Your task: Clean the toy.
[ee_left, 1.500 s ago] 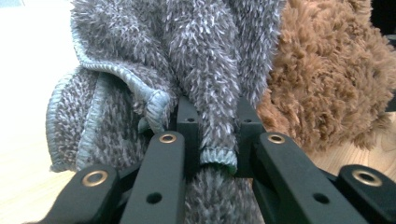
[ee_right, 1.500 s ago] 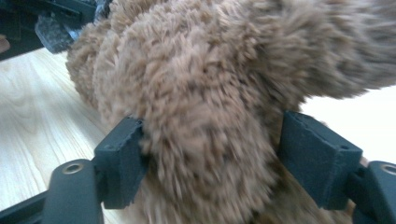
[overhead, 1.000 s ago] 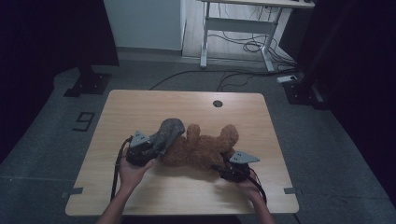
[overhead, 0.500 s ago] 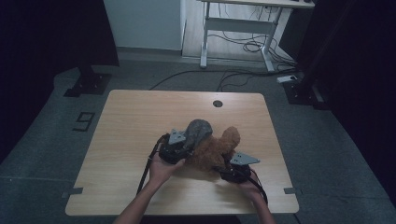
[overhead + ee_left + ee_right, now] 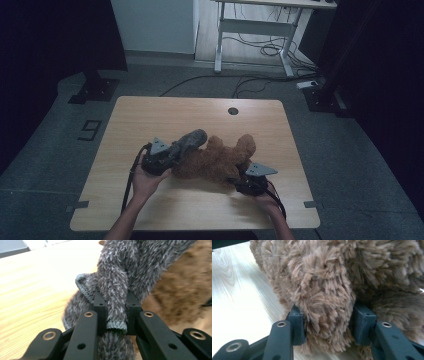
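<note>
A light wooden table [image 5: 150, 115] is filling the middle of the high view, and a brown plush bear [image 5: 220, 157] is lying on its side near the table's centre, a little toward six o'clock. A grey fuzzy garment [image 5: 189, 141], seemingly a small piece of doll clothing, is resting against the bear's nine o'clock end. The left tool [image 5: 115, 315] is clamping a hemmed fold of that grey garment, its jaws nearly together with the fabric pinched between them. The right tool [image 5: 328, 325], at about four o'clock from the bear, is gripping a thick brown limb of the bear, with both jaws pressing into the fur.

Judging from this, the dressing is only beginning: both grips are in place, but the garment is bunching beside the bear rather than sitting over any limb or the body. Opening it up and drawing it on are remaining.

Around them, a small round cable hole [image 5: 233, 111] is sitting at twelve o'clock on the table, well apart. The garment's own twisted folds are looking like the main obstacle.
</note>
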